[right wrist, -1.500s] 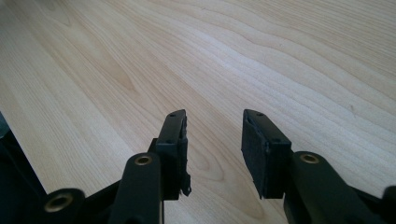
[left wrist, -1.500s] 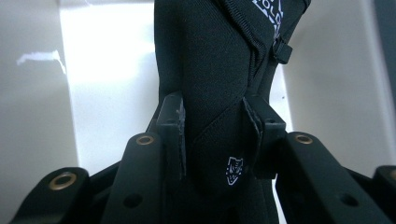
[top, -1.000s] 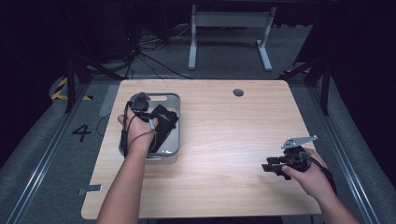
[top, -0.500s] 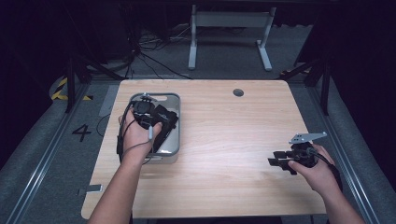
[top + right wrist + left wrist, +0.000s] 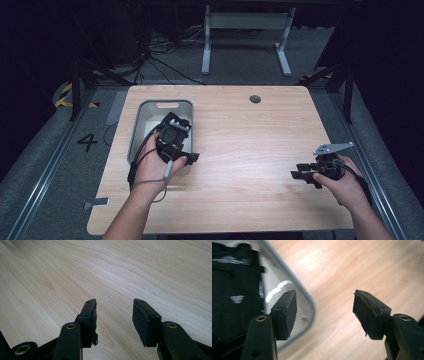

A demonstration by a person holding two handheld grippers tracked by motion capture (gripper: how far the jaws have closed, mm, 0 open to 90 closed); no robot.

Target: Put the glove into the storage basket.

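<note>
My left gripper hangs over the near right corner of a grey bin on the wooden table. Its jaws are open with nothing between them. The left gripper view looks past that open left gripper at the bin's rounded rim, with a black object bearing white marks inside the bin. My right gripper is held low over the table's near right part, pointing left. In the right gripper view the right gripper is open over bare wood; its jaws have just been opening, with nothing between them.
A dark round hole sits in the tabletop near its far edge. Beyond the table are cables and a white desk frame on the floor. A rail runs along the table's left side.
My left hand has drawn back from over the middle of the bin toward its near right corner and risen a little. The right gripper's jaws have spread wider; that hand stays put.
</note>
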